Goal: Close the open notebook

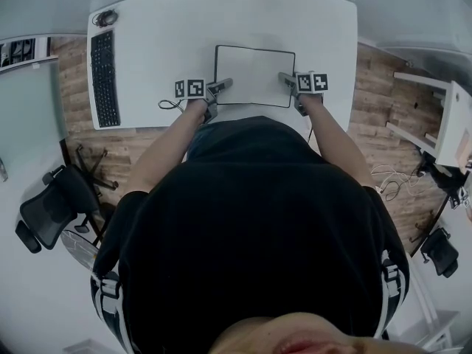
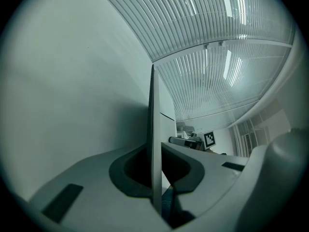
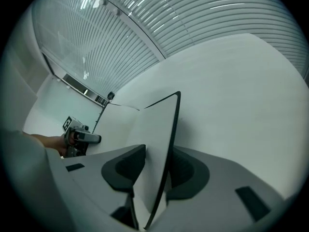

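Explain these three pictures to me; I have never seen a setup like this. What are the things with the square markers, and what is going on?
There is no robot here: a person holds a two-jaw gripper in each hand, and the marker cubes are part of those grippers. The head view comes from a camera on the person's head, looking down at a white table. On it lie an open notebook, a keyboard and what looks like a mouse. The other two views come from cameras riding on each gripper, looking along its jaws. The left gripper is clamped on the notebook's left edge, which is the thin sheet in its view. The right gripper has the right edge between its jaws, but they stand apart and do not press on it.
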`<state>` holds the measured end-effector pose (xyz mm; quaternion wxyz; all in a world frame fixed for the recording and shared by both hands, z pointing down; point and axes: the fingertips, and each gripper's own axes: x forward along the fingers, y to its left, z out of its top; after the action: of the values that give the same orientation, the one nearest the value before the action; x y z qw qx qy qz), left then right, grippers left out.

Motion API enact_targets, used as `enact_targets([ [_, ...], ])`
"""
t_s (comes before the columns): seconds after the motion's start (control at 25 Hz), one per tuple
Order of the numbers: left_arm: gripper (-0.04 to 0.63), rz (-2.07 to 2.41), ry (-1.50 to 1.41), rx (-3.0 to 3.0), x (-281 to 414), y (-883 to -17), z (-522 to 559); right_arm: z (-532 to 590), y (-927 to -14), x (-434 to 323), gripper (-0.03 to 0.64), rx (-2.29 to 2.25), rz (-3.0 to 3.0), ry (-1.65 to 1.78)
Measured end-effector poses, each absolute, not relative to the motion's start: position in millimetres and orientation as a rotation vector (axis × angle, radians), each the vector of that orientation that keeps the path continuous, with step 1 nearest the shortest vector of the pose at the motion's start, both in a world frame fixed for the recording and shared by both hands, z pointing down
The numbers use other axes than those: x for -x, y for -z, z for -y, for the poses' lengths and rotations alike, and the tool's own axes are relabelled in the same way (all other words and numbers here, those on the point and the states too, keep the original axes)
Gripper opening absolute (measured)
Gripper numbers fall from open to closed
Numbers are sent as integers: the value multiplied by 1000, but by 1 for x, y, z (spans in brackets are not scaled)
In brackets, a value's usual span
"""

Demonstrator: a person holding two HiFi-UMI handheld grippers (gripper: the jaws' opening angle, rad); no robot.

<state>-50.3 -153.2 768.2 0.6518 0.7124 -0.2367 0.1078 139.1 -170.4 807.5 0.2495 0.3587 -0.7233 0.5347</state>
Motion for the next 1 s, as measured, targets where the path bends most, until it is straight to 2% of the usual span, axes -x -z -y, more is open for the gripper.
enact_targets([
  [0.2,57,550,-260,-1609,55,-770,150,163,-808,-154,148,-1014,1928,-1389],
  [0.32,57,557,-264,-1610,56,-771,152,159,-811,-163,106,-1037,1910,-1397],
  [1.0,57,569,-275,-1633,53,-771,154,150,-818,-173,57,-1053,1893,-1269],
])
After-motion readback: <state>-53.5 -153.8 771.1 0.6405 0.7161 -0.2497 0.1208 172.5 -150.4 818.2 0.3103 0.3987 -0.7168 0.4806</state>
